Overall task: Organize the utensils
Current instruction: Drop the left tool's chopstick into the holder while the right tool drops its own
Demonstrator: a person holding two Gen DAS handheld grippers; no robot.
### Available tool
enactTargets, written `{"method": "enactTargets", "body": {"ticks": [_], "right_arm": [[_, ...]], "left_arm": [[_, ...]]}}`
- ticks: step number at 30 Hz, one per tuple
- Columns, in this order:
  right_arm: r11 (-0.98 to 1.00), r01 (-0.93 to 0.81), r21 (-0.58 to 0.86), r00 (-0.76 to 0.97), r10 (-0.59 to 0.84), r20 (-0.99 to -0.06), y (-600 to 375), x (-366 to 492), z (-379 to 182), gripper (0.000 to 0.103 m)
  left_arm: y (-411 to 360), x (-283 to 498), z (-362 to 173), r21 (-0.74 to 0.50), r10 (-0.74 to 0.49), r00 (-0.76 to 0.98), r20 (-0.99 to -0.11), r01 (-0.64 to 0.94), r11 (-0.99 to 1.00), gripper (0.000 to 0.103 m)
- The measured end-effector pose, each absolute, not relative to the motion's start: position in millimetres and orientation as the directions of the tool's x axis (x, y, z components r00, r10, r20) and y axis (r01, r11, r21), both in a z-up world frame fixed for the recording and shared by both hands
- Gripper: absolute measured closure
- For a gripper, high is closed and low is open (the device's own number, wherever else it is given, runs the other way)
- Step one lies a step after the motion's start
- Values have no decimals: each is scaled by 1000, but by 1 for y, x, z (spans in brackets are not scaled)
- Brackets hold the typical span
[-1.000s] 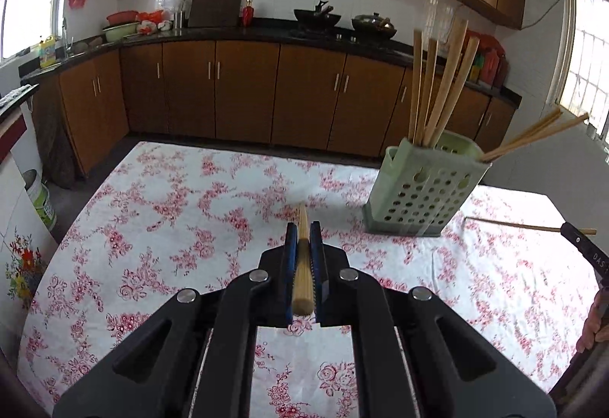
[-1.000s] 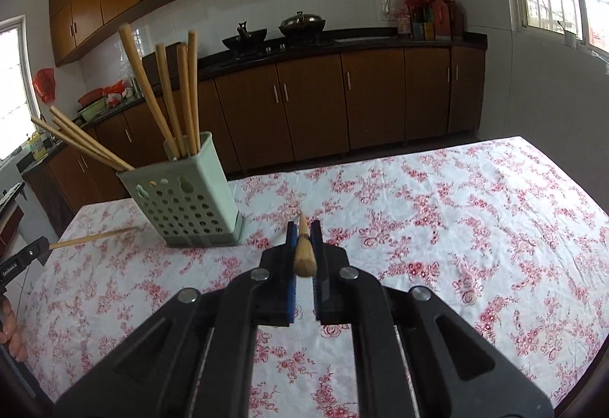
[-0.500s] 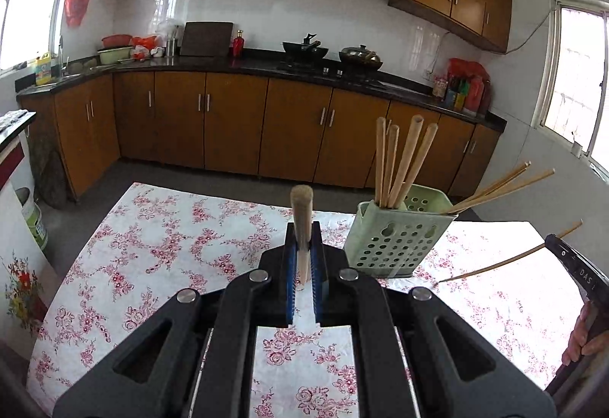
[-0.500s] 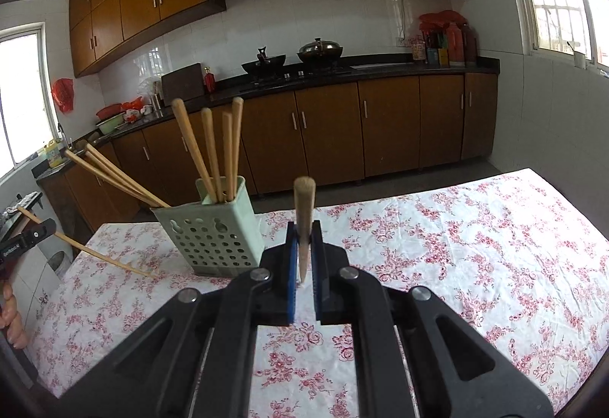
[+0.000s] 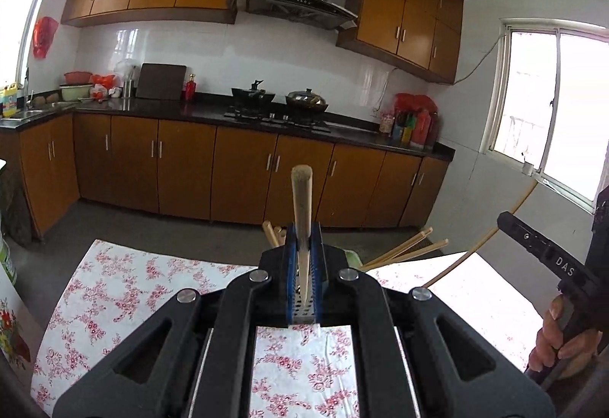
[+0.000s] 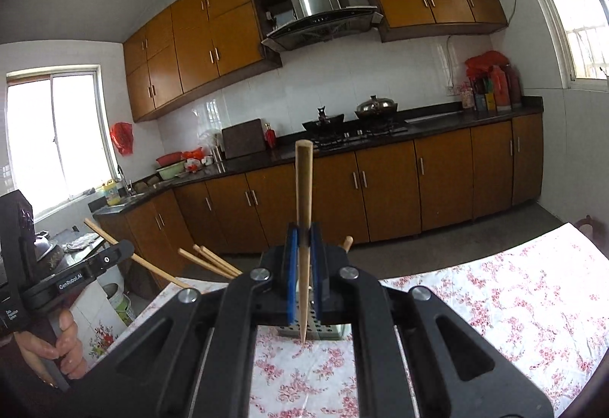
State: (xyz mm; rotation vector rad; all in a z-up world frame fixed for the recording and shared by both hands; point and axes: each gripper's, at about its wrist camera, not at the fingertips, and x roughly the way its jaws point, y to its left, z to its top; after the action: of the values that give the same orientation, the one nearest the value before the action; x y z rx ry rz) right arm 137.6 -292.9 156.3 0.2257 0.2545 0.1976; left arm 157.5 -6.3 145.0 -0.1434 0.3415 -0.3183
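Note:
My left gripper [image 5: 303, 233] is shut on a wooden chopstick [image 5: 302, 205] that stands upright, thick end up. My right gripper [image 6: 303, 233] is shut on another wooden chopstick [image 6: 303, 189], also upright, its thin tip down over the table. The green utensil holder [image 6: 310, 326] sits just behind the fingers and is mostly hidden in both views; chopstick ends [image 5: 399, 250] stick out of it, as also seen in the right wrist view [image 6: 213, 262]. The right gripper also shows in the left wrist view [image 5: 533, 246] with its chopstick [image 5: 495, 231].
The table carries a white cloth with red flowers [image 5: 125, 288], also seen in the right wrist view [image 6: 495, 296]. Behind it run brown kitchen cabinets [image 5: 243, 174] and a dark counter with pots [image 5: 278, 102]. The left gripper shows in the right wrist view [image 6: 76, 273].
Both grippers have risen and tilted up, each still holding its chopstick. The holder has dropped from open view to behind the fingers. The chopsticks now stand more upright.

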Motion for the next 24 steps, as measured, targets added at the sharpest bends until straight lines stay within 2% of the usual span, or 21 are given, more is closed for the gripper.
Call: {"method": "enactTargets", "body": {"ticks": [8,12,17,24], "right_arm": [[961,-159,227,976,188,-111,-282,151,181,95],[968,-138,211,983,161,-94,-274,176,179,95],[971,-124,207,978,154,-138,-267,212,162,95],[972,-102,211,964,149,-221,-262,247,129,95]], "left_arm": [[-21,177,168,-220,-309,926,-215,262,940,96],[-24,197,167,-252,-269,943,-196,216,943,96],[-29,220,156,-253,-233,952,-196,181,950,96],[-34,244,125,-255,-242,934,-261,175,951,96]]}}
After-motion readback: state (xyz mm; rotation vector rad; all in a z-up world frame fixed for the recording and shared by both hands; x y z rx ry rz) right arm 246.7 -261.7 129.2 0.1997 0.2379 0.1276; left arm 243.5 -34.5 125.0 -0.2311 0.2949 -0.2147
